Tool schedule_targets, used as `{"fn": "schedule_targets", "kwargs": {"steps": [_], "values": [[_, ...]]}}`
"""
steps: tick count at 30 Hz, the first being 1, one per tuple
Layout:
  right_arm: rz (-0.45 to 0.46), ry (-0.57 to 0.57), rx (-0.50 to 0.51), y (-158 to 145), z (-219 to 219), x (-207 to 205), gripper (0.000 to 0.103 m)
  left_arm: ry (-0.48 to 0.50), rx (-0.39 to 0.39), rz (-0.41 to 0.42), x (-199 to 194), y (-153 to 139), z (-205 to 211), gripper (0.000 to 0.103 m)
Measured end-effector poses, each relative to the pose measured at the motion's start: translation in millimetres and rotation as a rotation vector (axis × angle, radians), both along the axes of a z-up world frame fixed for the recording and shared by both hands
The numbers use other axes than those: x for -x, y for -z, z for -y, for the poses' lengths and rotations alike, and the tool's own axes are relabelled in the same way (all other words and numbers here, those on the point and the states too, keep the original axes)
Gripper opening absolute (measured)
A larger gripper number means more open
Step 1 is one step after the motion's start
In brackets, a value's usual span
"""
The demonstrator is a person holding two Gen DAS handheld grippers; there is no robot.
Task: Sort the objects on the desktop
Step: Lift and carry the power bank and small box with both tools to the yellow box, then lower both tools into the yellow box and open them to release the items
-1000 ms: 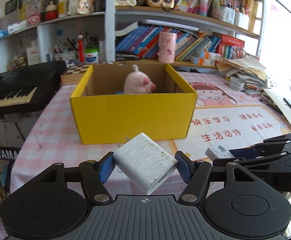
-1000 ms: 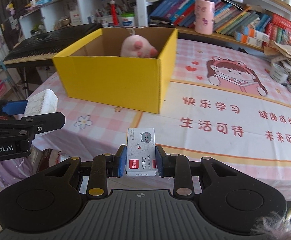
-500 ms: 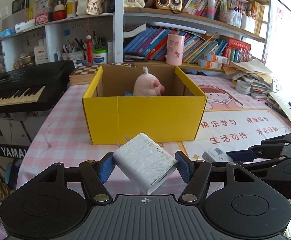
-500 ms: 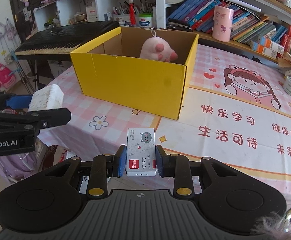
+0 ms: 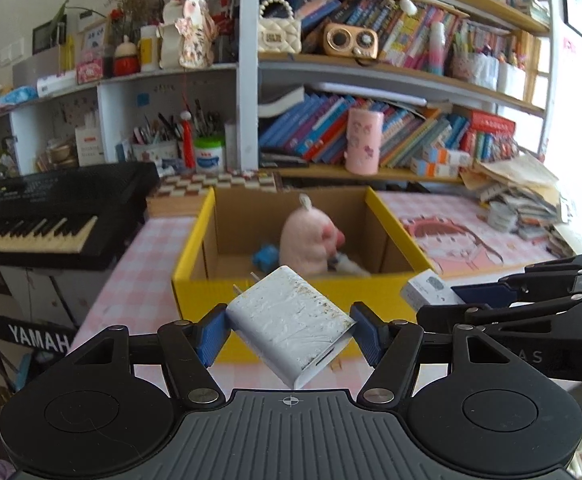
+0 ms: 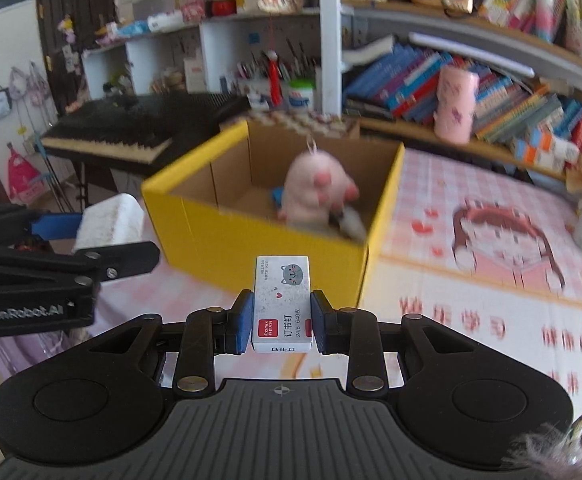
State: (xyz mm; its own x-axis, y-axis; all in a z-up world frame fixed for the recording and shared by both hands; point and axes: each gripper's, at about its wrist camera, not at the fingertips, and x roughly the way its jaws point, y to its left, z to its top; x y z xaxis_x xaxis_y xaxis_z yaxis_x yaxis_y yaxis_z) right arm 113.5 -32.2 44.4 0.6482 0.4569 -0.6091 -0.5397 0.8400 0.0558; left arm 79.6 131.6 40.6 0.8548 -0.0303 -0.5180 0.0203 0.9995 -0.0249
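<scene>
My left gripper is shut on a white plug charger, held in the air just in front of the open yellow box. My right gripper is shut on a small white staple box with a grey cat print, also in front of the yellow box. Inside the box sit a pink plush pig, a blue item and a white item. Each gripper shows in the other's view: the right, the left.
The box stands on a pink checked table with a printed cartoon mat. A black keyboard stands at the left. Bookshelves and a pink cup are behind. Stacked papers lie at the right.
Both grippers have risen and moved closer to the yellow box, so I now look down into it. Both grips are unchanged.
</scene>
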Motion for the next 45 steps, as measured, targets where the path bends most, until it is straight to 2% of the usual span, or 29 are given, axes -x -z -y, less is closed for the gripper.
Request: {"fn": "schedule_targets", "kwargs": {"steps": [9, 16, 20, 25, 29, 37, 45], "values": [[0.084, -0.083, -0.02, -20, -18, -59, 0.028, -0.051, -0.011, 0.018, -51, -7, -3, 0.066], [0.139, -0.154, 0.1, -6, -40, -110, 0.028, -0.083, -0.042, -0.014, -103, -2, -6, 0.066], [0.093, -0.223, 0.156, 11, -51, -137, 0.028, -0.086, -0.073, -0.056, -134, 8, -5, 0.066], [0.024, -0.326, 0.216, 30, -65, -157, 0.028, -0.067, -0.078, -0.152, -170, 26, -5, 0.066], [-0.016, -0.353, 0.242, 39, -72, -168, 0.028, -0.059, -0.086, -0.214, -190, 42, -4, 0.066], [-0.096, -0.366, 0.261, 47, -74, -178, 0.028, -0.03, -0.127, -0.295, -206, 52, 1, 0.066], [-0.129, -0.356, 0.27, 50, -74, -182, 0.028, -0.022, -0.123, -0.297, -206, 54, 2, 0.066]]}}
